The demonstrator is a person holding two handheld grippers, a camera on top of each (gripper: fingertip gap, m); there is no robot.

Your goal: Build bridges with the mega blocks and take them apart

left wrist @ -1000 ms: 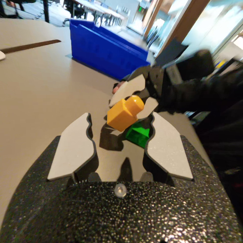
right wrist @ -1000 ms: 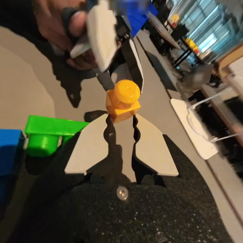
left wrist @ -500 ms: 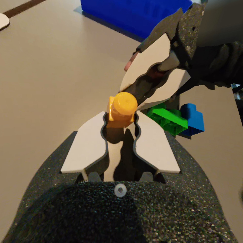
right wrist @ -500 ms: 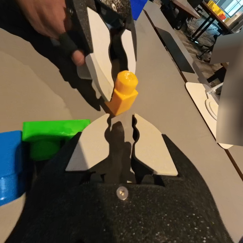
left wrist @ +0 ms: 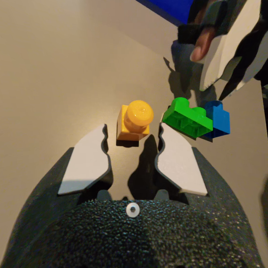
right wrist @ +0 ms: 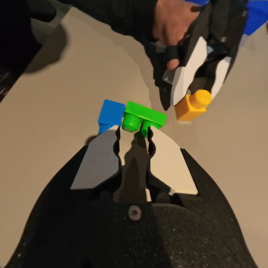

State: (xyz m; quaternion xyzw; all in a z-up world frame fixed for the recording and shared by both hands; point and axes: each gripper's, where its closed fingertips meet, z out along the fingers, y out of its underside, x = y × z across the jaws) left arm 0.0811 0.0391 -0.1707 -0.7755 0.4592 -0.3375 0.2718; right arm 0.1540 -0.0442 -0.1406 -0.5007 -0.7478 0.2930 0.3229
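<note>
An orange one-stud block [left wrist: 134,123] stands upright on the beige table [left wrist: 58,72], just ahead of my open left gripper [left wrist: 132,127], whose tips do not touch it. To its right a green two-stud block [left wrist: 187,120] lies on its side against a blue block [left wrist: 219,121]. My right gripper [right wrist: 133,129] is open, its tips right at the green block's studs [right wrist: 131,124]; the blue block [right wrist: 111,113] is to the left. The orange block [right wrist: 190,107] shows at the right under the left gripper [right wrist: 194,98]. The right gripper [left wrist: 220,89] hovers above the blue block.
A blue bin [left wrist: 166,8] stands at the far side of the table and also shows in the right wrist view [right wrist: 255,21]. The person's hands [right wrist: 171,24] and dark sleeves are close above the blocks. The table's edge [left wrist: 262,101] runs at the right.
The orange block passed from the right gripper to the left, then was set on the table and let go. The right gripper moved over to the green and blue blocks.
</note>
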